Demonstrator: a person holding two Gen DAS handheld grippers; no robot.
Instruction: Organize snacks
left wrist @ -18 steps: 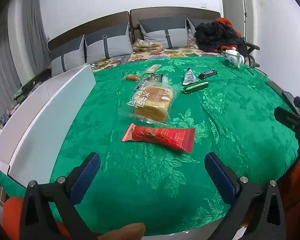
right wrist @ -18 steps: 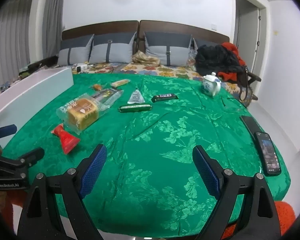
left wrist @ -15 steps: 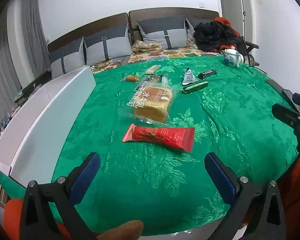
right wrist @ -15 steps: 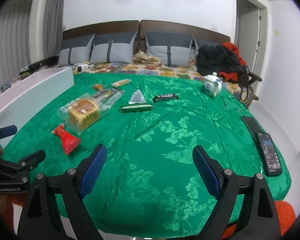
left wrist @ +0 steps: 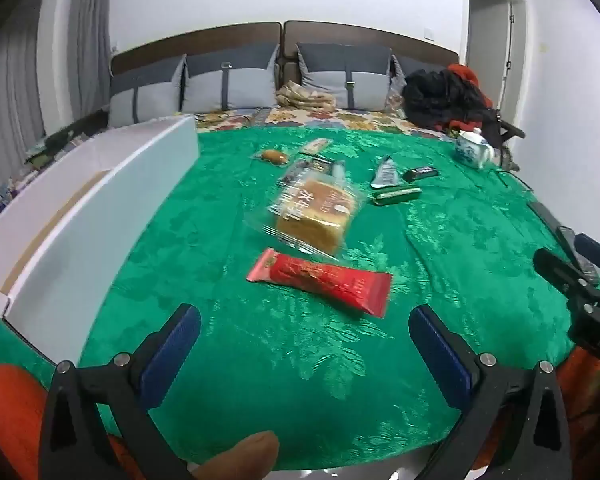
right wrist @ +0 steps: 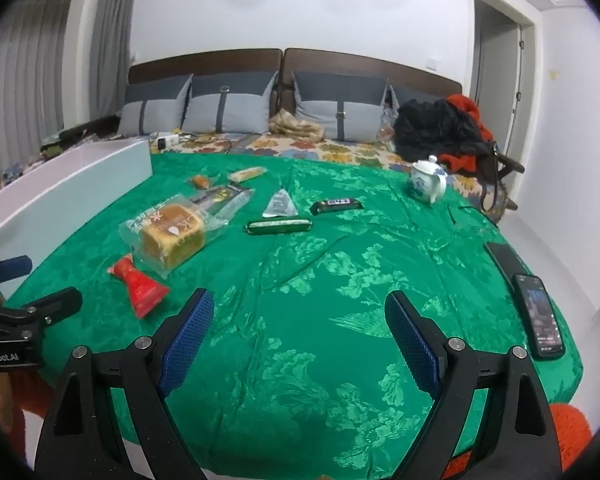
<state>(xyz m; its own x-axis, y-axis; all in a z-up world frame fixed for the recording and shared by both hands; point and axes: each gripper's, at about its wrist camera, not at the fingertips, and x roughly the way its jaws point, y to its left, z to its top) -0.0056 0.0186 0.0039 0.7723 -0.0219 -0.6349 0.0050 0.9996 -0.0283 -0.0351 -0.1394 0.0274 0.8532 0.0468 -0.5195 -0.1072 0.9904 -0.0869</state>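
Note:
Several snacks lie on the green tablecloth (left wrist: 300, 380). A red packet (left wrist: 320, 280) (right wrist: 140, 286) is nearest, with a clear-wrapped bread loaf (left wrist: 314, 216) (right wrist: 172, 234) behind it. Farther back lie a green bar (left wrist: 396, 195) (right wrist: 279, 226), a black bar (left wrist: 420, 173) (right wrist: 336, 205), a grey triangular packet (left wrist: 386, 172) (right wrist: 280, 204), a dark packet (right wrist: 224, 196) and small wrapped cakes (left wrist: 274, 155) (right wrist: 247, 174). My left gripper (left wrist: 304, 336) hangs open just short of the red packet, empty. My right gripper (right wrist: 299, 316) is open over bare cloth, empty.
A long white open box (left wrist: 88, 208) (right wrist: 60, 200) runs along the table's left side. A blue-and-white teapot (left wrist: 474, 152) (right wrist: 426, 182) stands far right. Two phones (right wrist: 538, 316) lie at the right edge. A bed with grey pillows (right wrist: 228, 108) and dark clothes (right wrist: 436, 128) lies behind.
The left wrist view has swung slightly, so the snacks and box sit a little differently in frame. The right gripper has barely moved. Both grippers stay open.

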